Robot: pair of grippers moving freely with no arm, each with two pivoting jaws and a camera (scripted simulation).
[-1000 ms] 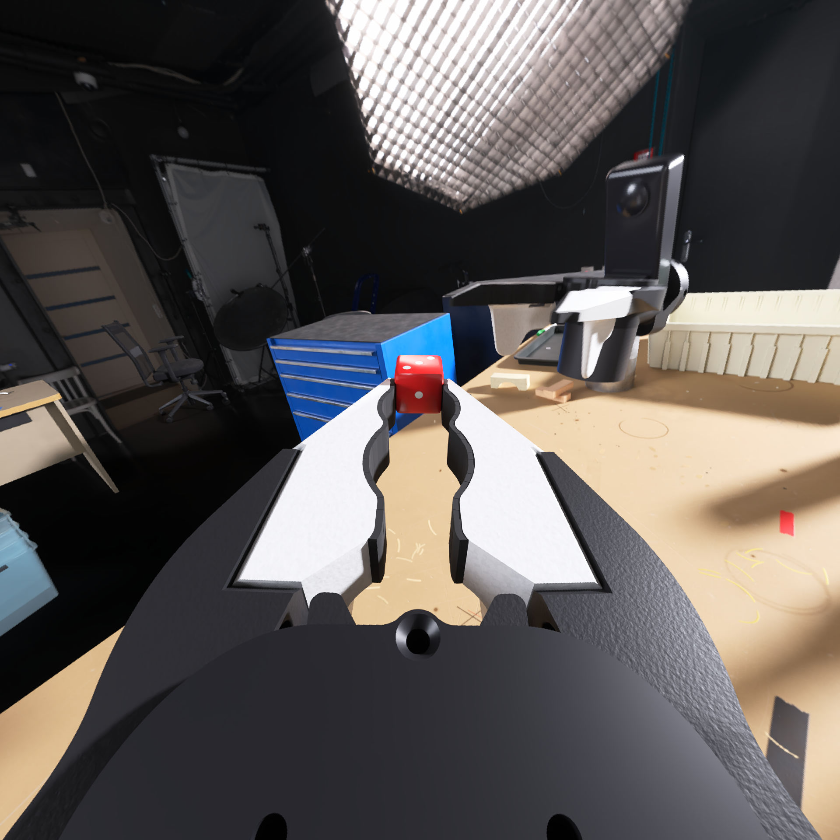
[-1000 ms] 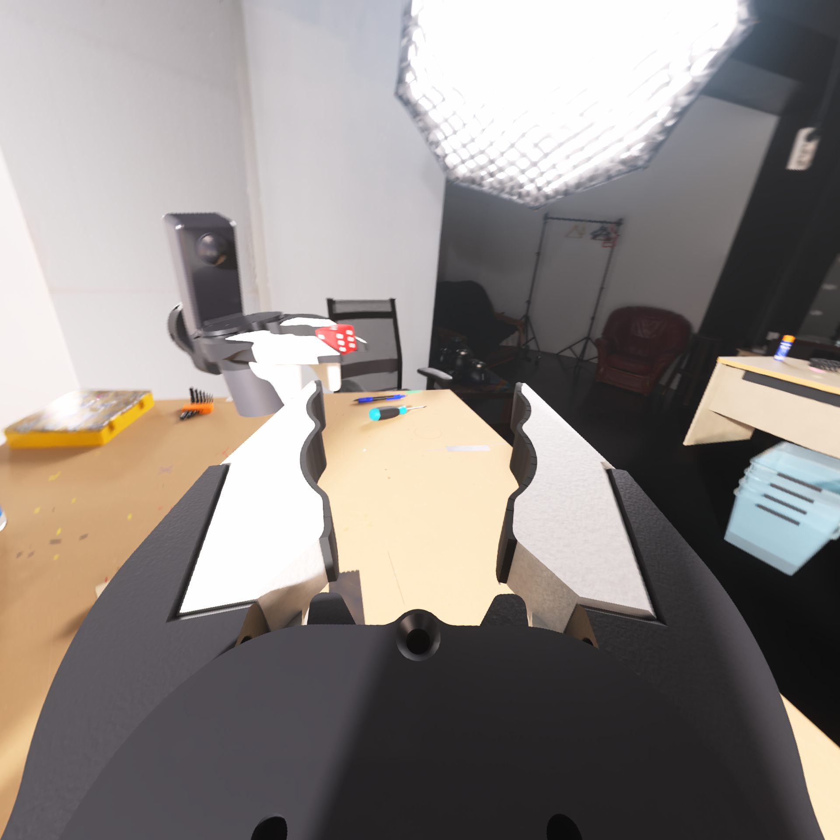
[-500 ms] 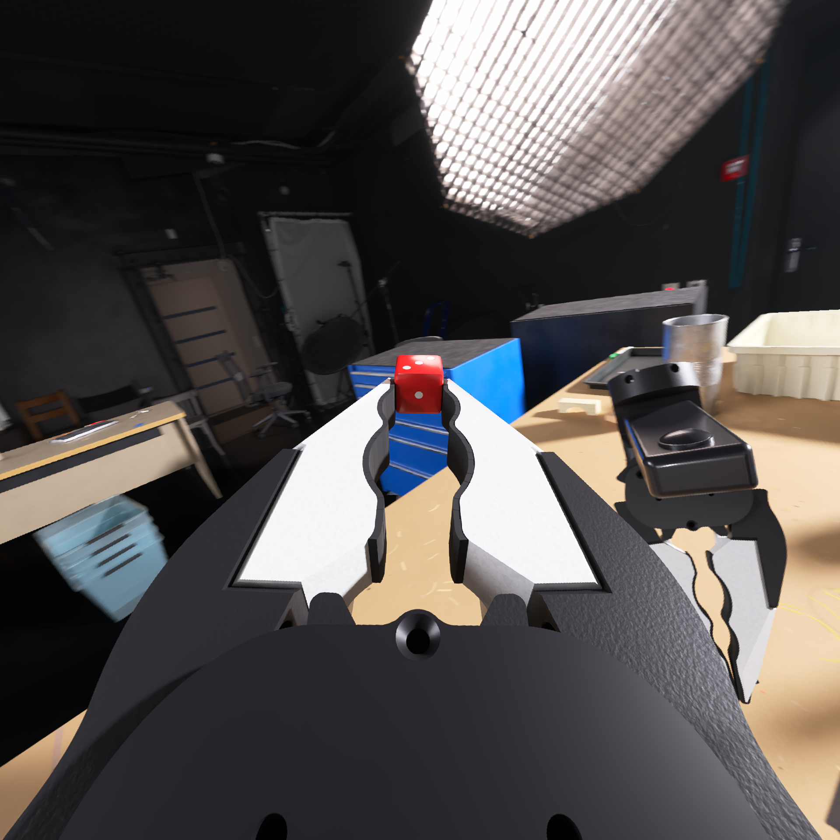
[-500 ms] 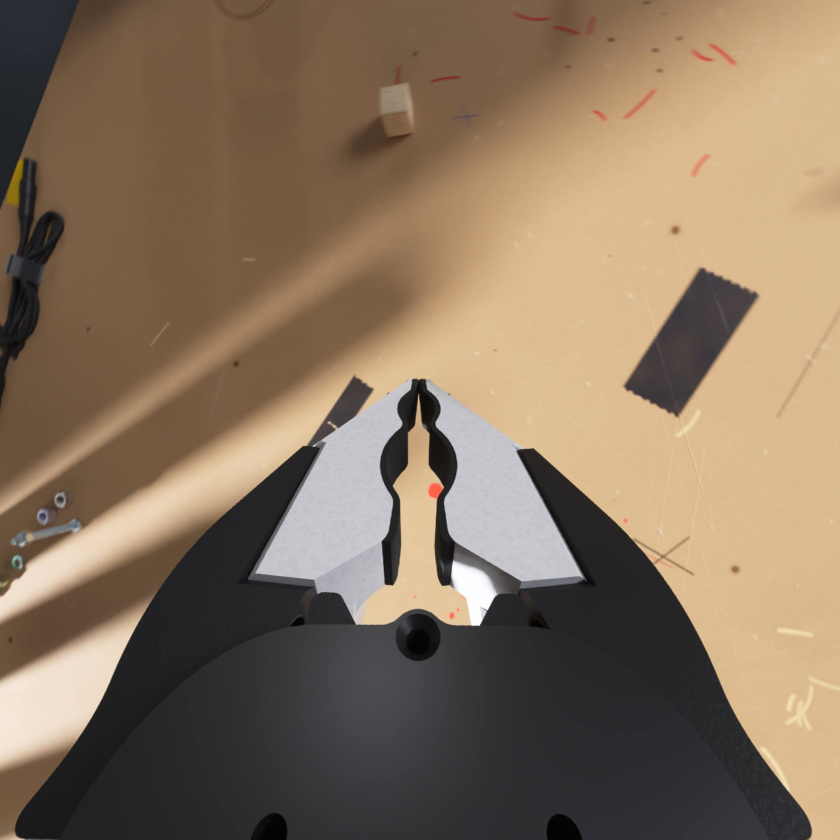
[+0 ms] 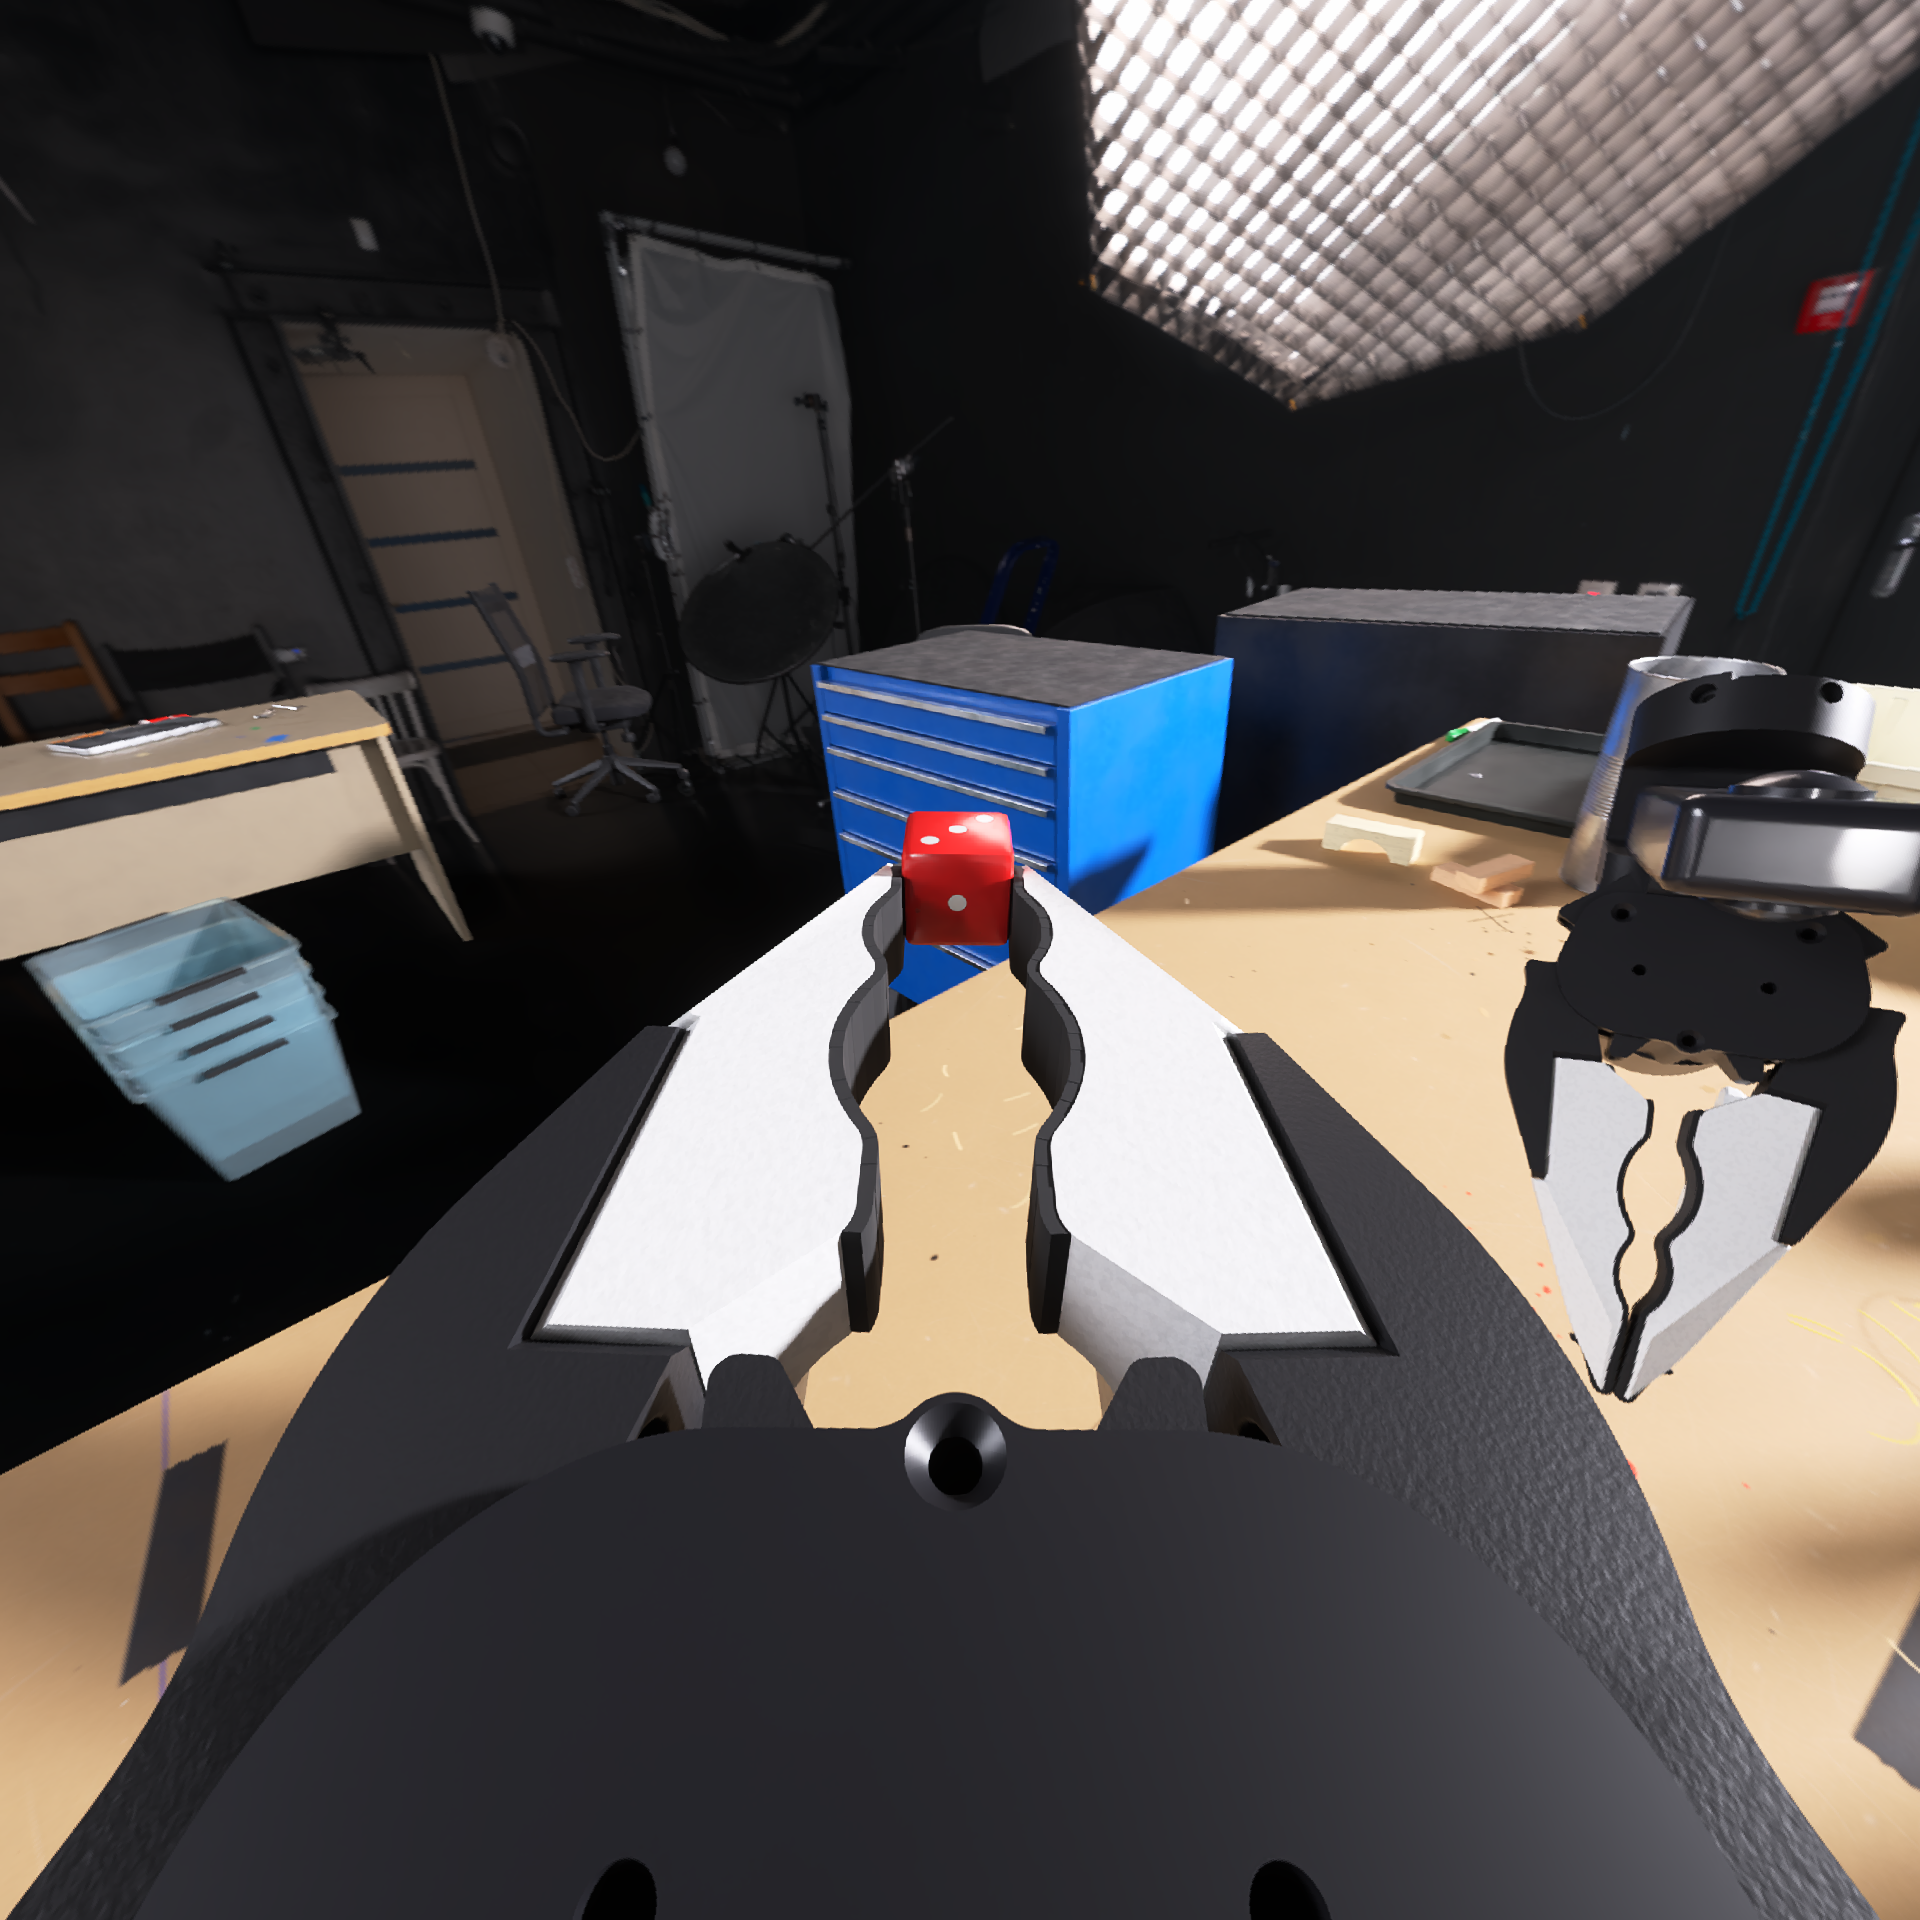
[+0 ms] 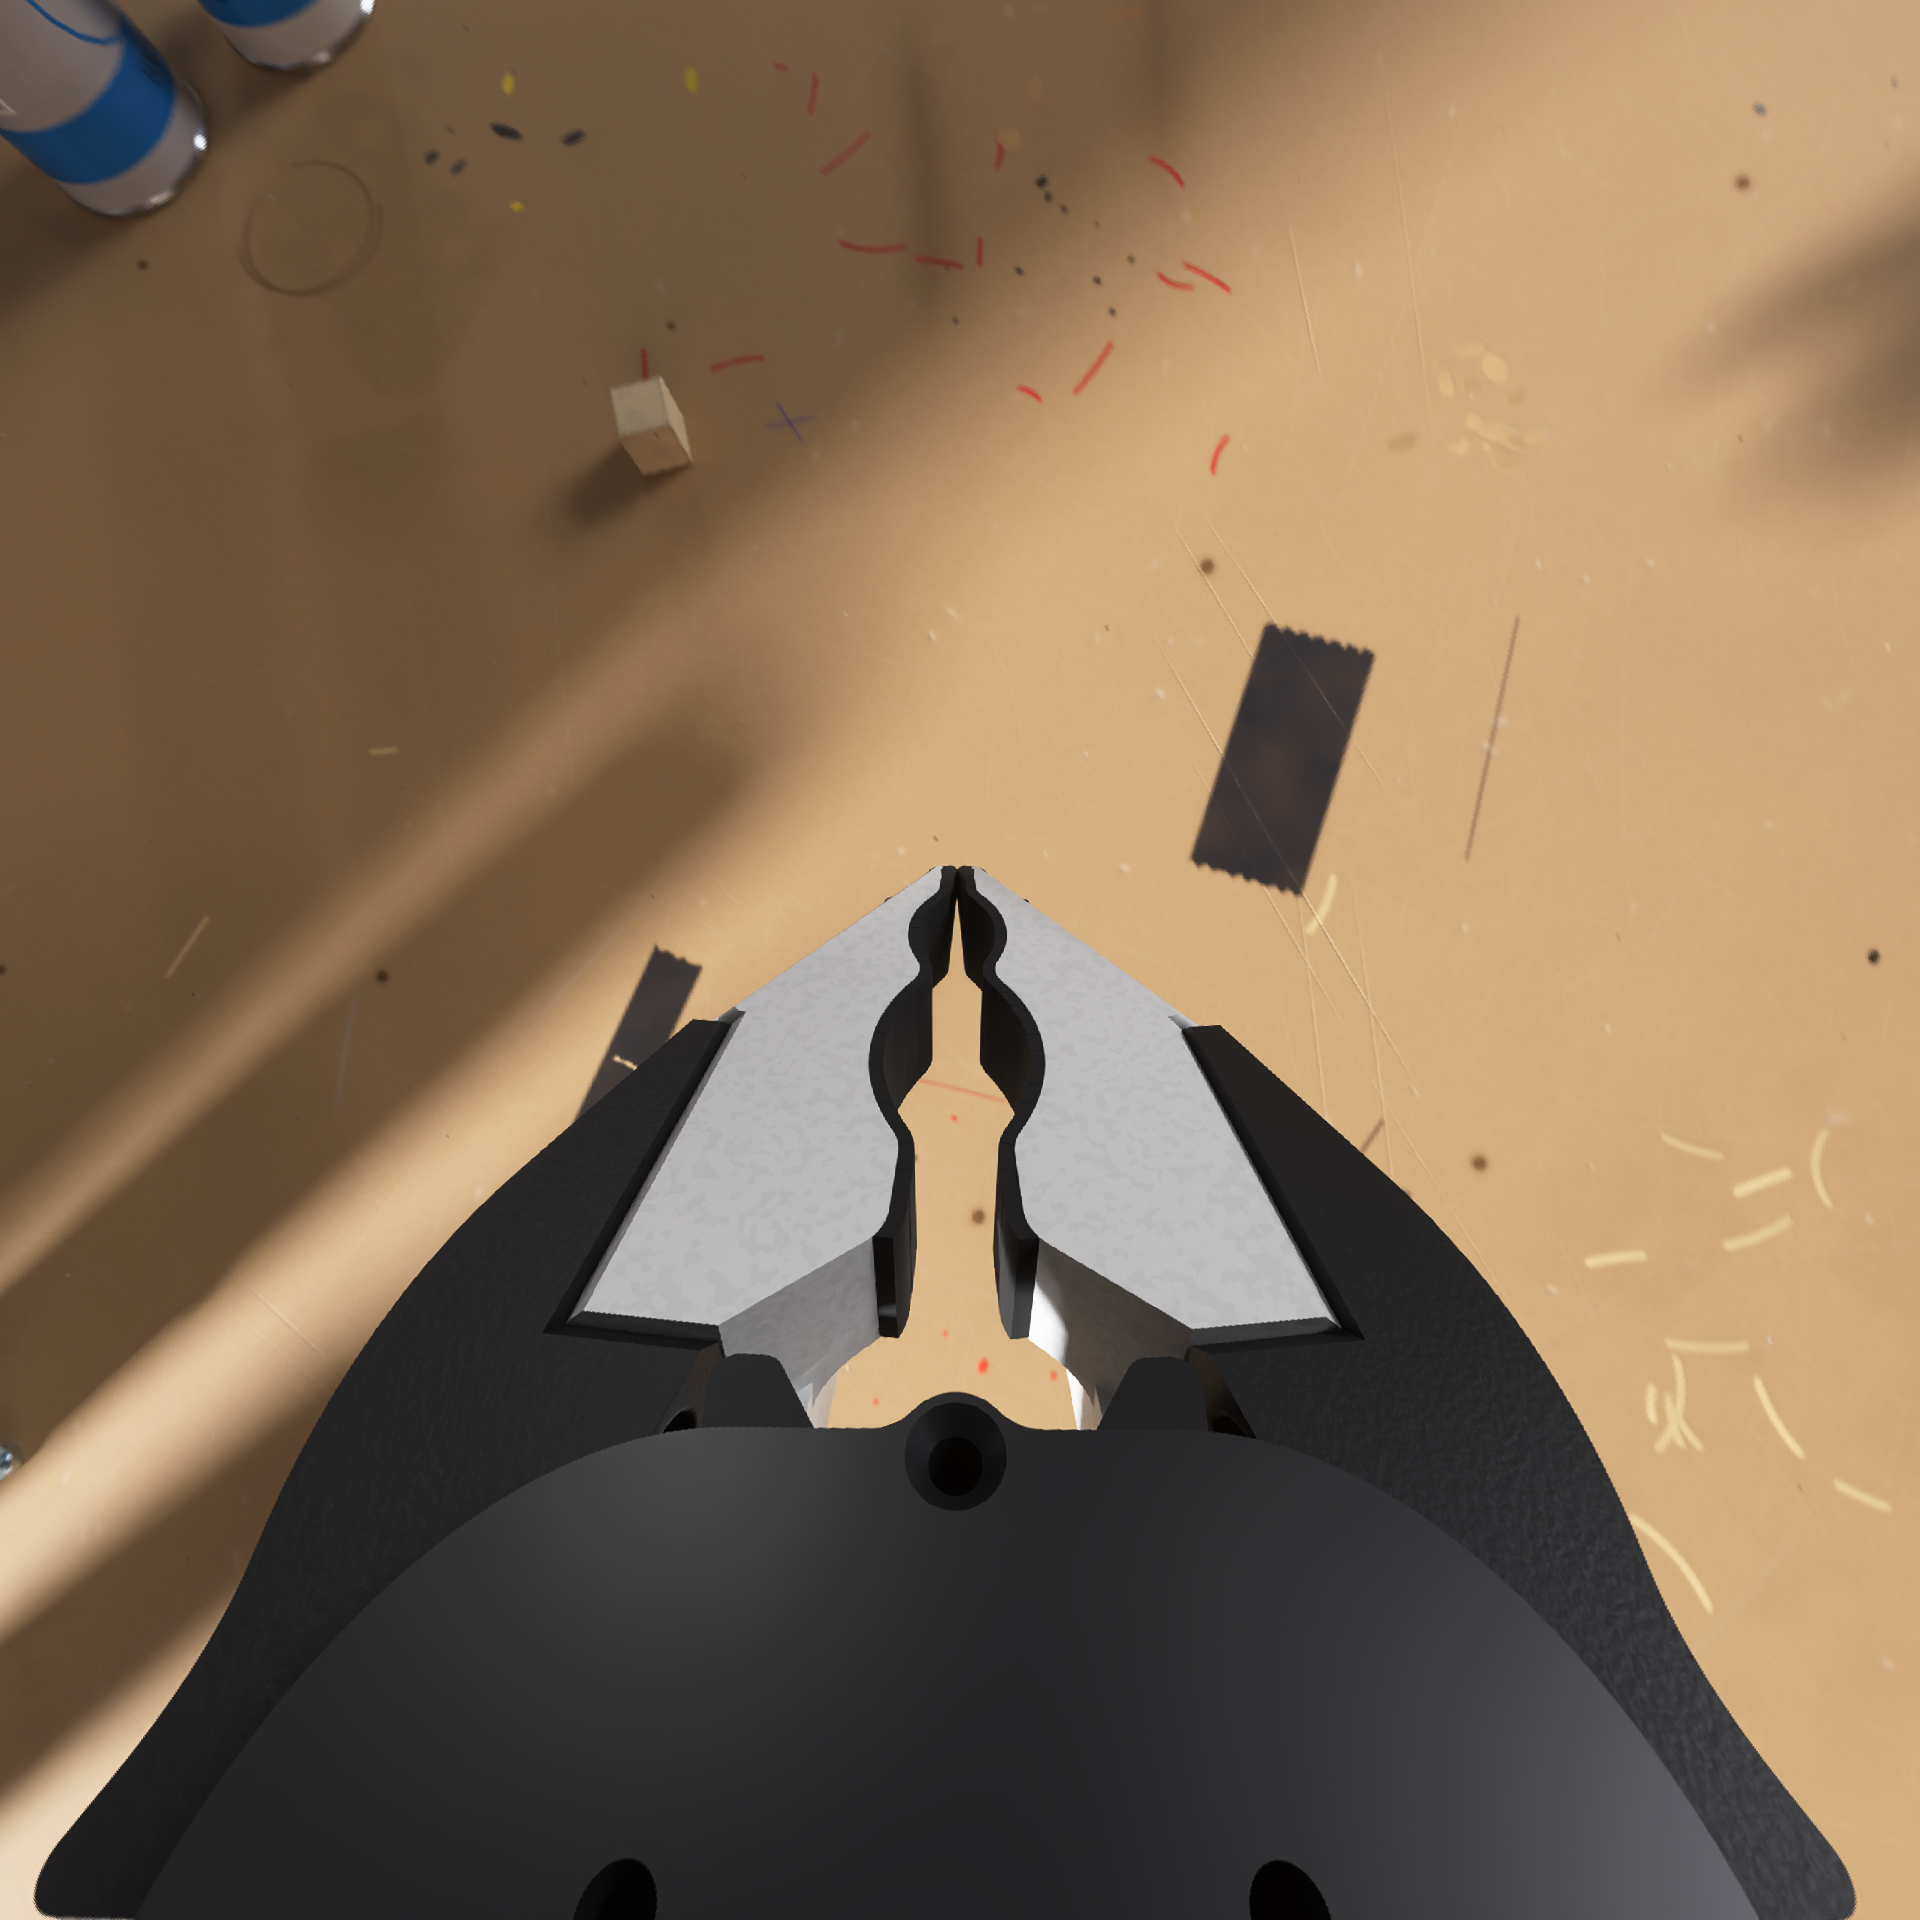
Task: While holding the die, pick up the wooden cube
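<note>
My left gripper (image 5: 957,883) is shut on a red die (image 5: 957,879) with white pips, held at the fingertips above the table's edge. My right gripper (image 6: 956,875) is shut and empty, pointing straight down at the tabletop from well above it. It also shows at the right of the left wrist view (image 5: 1623,1387), fingers down. The small pale wooden cube (image 6: 650,425) lies on the table, ahead and to the left of the right gripper's tips, well apart from them.
The tan tabletop (image 6: 1558,520) bears dark tape strips (image 6: 1283,758) and red flecks. Two blue-and-white cans (image 6: 99,114) stand at the far left corner. A metal cup (image 5: 1621,769), a dark tray (image 5: 1507,774) and wood pieces (image 5: 1371,836) lie beyond; a blue drawer cabinet (image 5: 1029,769) stands off the table.
My right gripper swung from level to pointing down and shut; over the last half second it shifted so the cube sits lower in view. My left gripper turned a little, still holding the die.
</note>
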